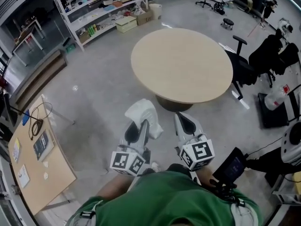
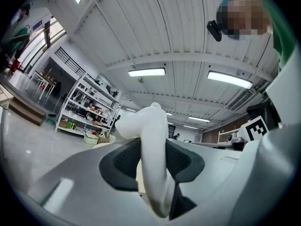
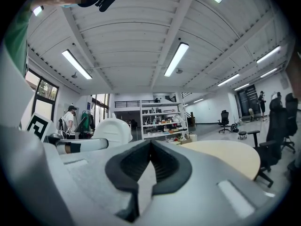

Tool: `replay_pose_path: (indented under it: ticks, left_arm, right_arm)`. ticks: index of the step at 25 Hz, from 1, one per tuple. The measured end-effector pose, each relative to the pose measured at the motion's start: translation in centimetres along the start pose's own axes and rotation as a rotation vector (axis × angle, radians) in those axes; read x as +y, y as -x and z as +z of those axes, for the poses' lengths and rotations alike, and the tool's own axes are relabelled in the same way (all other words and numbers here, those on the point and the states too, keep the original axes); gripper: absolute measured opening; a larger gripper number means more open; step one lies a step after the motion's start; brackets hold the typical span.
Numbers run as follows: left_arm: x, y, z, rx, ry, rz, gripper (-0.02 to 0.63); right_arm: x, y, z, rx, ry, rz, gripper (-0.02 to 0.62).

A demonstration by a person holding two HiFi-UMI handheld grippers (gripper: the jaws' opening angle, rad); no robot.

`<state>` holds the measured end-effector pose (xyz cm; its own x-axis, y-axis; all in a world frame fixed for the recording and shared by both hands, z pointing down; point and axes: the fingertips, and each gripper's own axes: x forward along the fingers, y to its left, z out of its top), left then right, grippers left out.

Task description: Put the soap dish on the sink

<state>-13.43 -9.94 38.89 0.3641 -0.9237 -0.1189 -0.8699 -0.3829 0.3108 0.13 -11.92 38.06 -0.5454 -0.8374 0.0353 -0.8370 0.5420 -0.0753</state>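
I judge this to be the carry. The soap dish (image 1: pixel 142 112) is held in the air in front of me, and no view shows a sink. To do it well I would hold the clamp firm and the left gripper (image 1: pixel 141 130) about level, because only one edge of the dish is pinched. The rest stands proud of the jaws, so a sharp swing could lever it loose. I would also steer wide of the table (image 1: pixel 181 65) ahead so the dish doesn't clip its rim, and find the sink before lowering anything.

The left gripper's jaws stand partly apart, with both dark pads pressed against a white wall of the dish. The dish rises up and forward out of them. In the head view it sits just past the jaw tips, above bare floor (image 1: pixel 94 93).

The right gripper (image 1: pixel 184 122) is just beside the left one. Its jaws are closed tip to tip with nothing between them, and it touches nothing.

Beyond both grippers is the round table, with nothing on it that I can see. A chair (image 1: pixel 242 67) stands at its right edge. Stocked shelves (image 1: pixel 101 6) line the far wall, well apart from me.
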Motion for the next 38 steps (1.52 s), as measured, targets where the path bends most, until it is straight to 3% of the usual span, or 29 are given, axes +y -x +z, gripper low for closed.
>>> replay_pose_path:
  ticks: [13, 22, 29, 38]
  left_arm:
    - [-1.7, -4.7, -0.9, 0.011, -0.03, -0.095, 0.149]
    - [-5.2, -12.0, -1.8, 0.004, -0.109, -0.088, 0.149]
    - [-7.6, -17.3, -3.8, 0.026, -0.125, -0.079, 0.149]
    - [-9.0, -21.4, -5.8, 0.041, -0.123, -0.007, 0.149]
  right_arm:
    - [-4.0, -0.6, 0.5, 0.011, 0.032, -0.096, 0.003]
    - [-11.6, -1.9, 1.4, 0.023, 0.051, -0.09, 0.003]
    - [-17.3, -3.1, 1.2, 0.037, 0.024, -0.056, 0.003]
    - [-22.5, -4.3, 0.7, 0.036, -0.003, -0.004, 0.003]
